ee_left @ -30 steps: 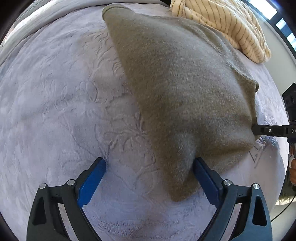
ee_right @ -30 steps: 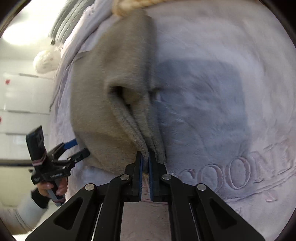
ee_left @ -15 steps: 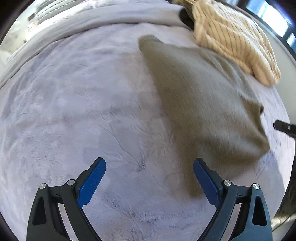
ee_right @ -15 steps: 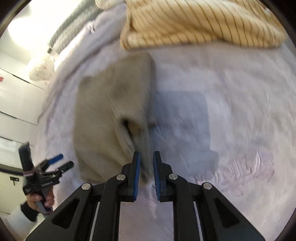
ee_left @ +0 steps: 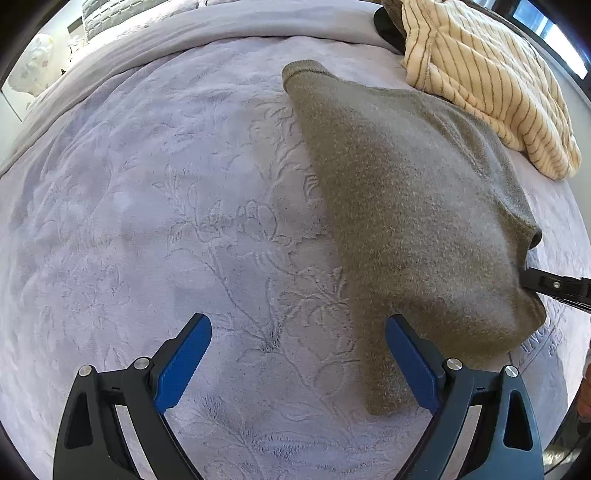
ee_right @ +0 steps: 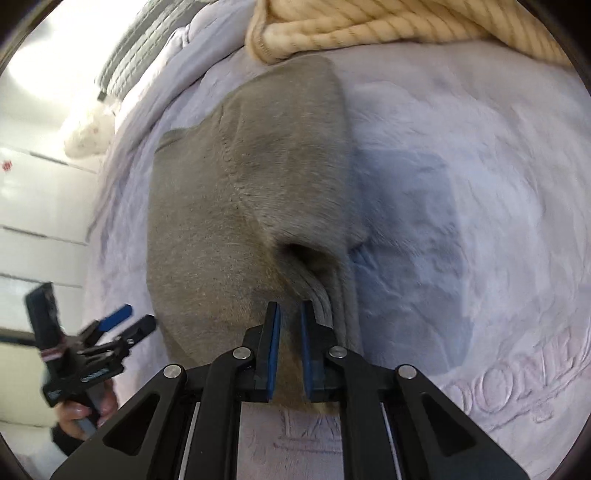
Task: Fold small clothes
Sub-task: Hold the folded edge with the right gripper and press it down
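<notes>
A small olive-grey knit garment [ee_left: 406, 206] lies folded on a lavender embossed blanket [ee_left: 166, 221]; it also shows in the right wrist view [ee_right: 236, 229]. My left gripper [ee_left: 295, 362] is wide open and empty, its right finger beside the garment's near corner. My right gripper [ee_right: 290, 314] has its jaws slightly apart over the garment's near edge, holding nothing. The right gripper's tip [ee_left: 554, 286] shows at the garment's right edge in the left wrist view. The left gripper [ee_right: 122, 325] shows in the right wrist view at the lower left.
A cream striped garment [ee_left: 491, 77] lies heaped at the far right of the blanket, also in the right wrist view [ee_right: 388, 26]. A grey duvet edge [ee_left: 184, 33] runs along the back. Embossed lettering [ee_right: 517, 380] marks the blanket near the right gripper.
My right gripper has opened and let go of the garment's edge, and the garment now lies flat. My left gripper stayed open, pulled back, then came in again by the near corner.
</notes>
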`<state>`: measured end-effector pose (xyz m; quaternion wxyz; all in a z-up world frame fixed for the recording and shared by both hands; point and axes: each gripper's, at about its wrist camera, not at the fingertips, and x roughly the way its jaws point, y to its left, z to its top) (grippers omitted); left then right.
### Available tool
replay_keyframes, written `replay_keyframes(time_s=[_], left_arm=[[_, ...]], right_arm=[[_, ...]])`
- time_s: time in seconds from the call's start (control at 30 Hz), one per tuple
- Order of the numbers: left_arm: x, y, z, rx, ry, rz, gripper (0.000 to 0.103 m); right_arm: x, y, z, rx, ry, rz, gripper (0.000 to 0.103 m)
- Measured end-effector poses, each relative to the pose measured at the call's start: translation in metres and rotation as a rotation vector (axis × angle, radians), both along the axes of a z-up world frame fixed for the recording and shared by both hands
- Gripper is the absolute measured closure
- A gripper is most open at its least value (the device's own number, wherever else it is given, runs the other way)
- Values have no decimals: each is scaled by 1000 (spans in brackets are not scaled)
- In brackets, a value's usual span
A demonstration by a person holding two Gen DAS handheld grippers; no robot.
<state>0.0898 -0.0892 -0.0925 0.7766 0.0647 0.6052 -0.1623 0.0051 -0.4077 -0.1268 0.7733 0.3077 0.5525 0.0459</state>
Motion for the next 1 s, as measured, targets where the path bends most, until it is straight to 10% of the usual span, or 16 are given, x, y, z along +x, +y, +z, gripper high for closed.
replay_keyframes(time_s=[0.6,1.0], left_arm=[[10,1,-4,-9,22,25,7],[36,0,9,-101,-4,93,0]], right_arm=[[-15,-36,11,24,-24,-77,72],[3,-54,19,67,-69,-80,38]])
